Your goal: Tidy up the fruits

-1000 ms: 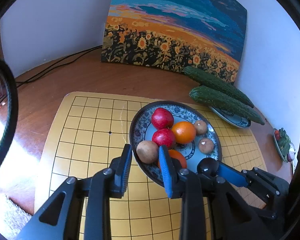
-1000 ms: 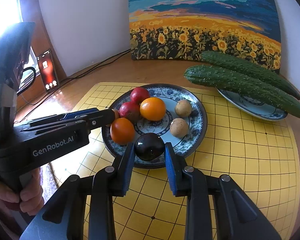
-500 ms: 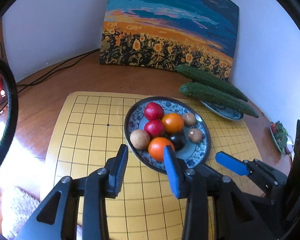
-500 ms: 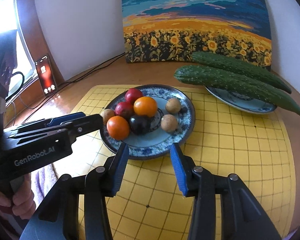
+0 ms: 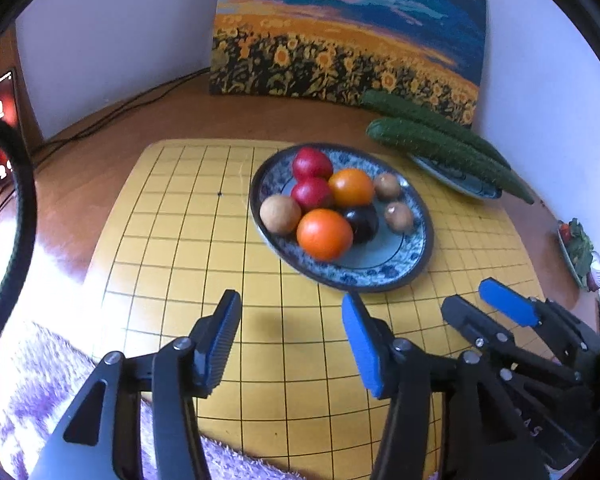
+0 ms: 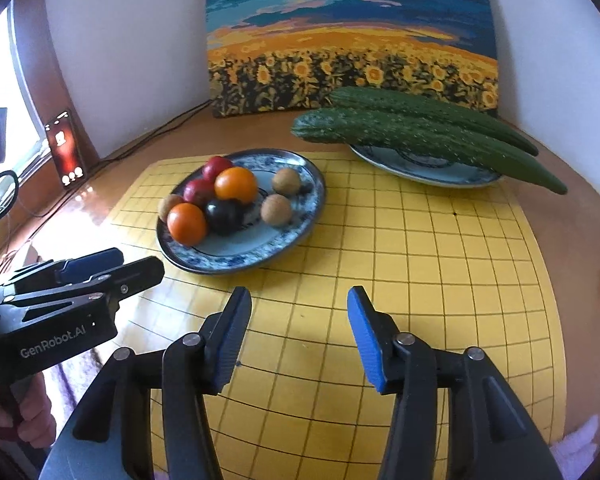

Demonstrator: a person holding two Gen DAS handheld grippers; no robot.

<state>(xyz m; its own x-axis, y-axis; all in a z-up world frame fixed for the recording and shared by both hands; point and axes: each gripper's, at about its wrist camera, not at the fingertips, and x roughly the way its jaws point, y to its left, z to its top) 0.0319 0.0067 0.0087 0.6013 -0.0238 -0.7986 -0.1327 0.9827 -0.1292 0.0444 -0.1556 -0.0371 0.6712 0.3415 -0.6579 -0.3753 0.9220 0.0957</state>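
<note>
A blue patterned plate on the yellow grid mat holds two oranges, two red fruits, a dark plum and three brown round fruits. My left gripper is open and empty, above the mat short of the plate. My right gripper is open and empty, also back from the plate; it shows in the left wrist view.
Two cucumbers lie on a second plate at the back right. A sunflower painting leans on the wall. A lit phone and cables are at the left. A purple rug lies at the near edge.
My right gripper let go of the dark plum on the plate and opened. Both grippers have drawn back from the plate toward the near edge of the mat.
</note>
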